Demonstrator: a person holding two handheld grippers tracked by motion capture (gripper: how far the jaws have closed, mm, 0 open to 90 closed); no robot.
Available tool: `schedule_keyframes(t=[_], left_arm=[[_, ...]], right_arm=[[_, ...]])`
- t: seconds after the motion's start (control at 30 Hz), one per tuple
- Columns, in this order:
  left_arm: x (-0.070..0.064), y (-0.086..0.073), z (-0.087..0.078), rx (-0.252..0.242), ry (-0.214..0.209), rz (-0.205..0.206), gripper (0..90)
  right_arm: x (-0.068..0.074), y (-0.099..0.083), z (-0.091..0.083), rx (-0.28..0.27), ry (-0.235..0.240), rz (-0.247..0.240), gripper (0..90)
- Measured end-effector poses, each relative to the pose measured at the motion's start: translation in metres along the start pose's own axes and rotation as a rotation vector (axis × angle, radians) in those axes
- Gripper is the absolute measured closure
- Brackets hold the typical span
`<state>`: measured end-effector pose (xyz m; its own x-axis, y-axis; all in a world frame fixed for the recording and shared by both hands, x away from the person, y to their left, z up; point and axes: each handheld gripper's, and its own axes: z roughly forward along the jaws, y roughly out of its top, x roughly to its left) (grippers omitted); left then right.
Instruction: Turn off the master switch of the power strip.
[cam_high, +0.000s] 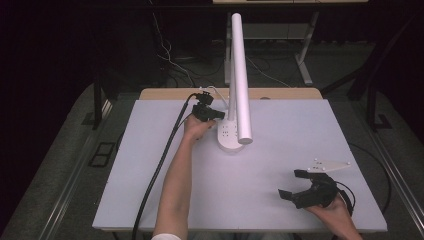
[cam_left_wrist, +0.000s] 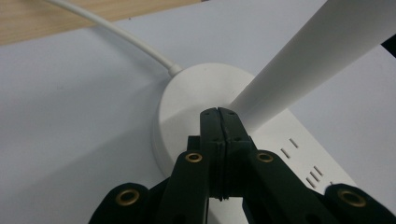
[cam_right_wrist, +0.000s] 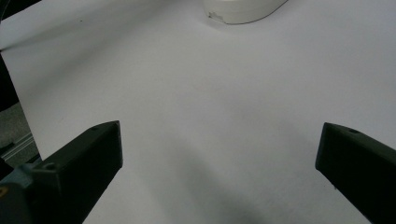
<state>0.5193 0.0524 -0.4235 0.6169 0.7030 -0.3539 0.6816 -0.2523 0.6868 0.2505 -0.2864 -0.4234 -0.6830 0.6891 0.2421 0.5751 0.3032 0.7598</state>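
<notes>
Left gripper (cam_left_wrist: 218, 112), jaws pressed together, touches the lamp base (cam_left_wrist: 187, 100); right gripper (cam_high: 296, 184) spread, well apart

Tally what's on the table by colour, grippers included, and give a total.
White: 1, the lamp with its base and cord.
Black: 2, the left gripper, jaws shut at the lamp base, and the right gripper, jaws open over the table.
Total: 3.
</notes>
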Motion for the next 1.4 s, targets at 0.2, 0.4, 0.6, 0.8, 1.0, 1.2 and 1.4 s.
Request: schedule_keyframes(t=[0.2,0.4,0.6,0.8,1.0,1.2,1.4], left_arm=[[0.0008,-0.0012,0.0034,-0.013,0.004,-0.039,88.5],[0.0026,-0.003,0.0018,-0.005,0.035,-0.006,90.0],[0.003,-0.005,0.0025,-0.012,0.021,-0.013,90.0],[0.0002,-0.0035,0.0048,0.001,0.005,-0.043,90.0],[-0.0004,-0.0038,0.0056,-0.01,0.005,-0.082,90.0],[-0.0001,-0.0039,0.0055,-0.006,0.006,-0.084,90.0],[0.0012,-0.0041,0.0059,-0.01,-0.002,-0.097,90.0]], right_arm=[[-0.0003,-0.0002,-0.0002,0.002,-0.004,0.004,0.0],[-0.0008,-0.0003,0.0006,0.003,-0.003,0.001,0.0],[-0.0007,-0.0004,0.0004,0.004,-0.004,-0.002,0.0],[-0.0011,-0.0003,0.0003,0.009,-0.004,0.003,0.0],[-0.0007,-0.0005,0.0004,0.007,-0.005,-0.003,0.0],[-0.0005,-0.0007,-0.0001,0.005,-0.007,-0.007,0.0],[-0.0016,-0.0008,-0.0012,0.005,-0.007,-0.001,0.0]])
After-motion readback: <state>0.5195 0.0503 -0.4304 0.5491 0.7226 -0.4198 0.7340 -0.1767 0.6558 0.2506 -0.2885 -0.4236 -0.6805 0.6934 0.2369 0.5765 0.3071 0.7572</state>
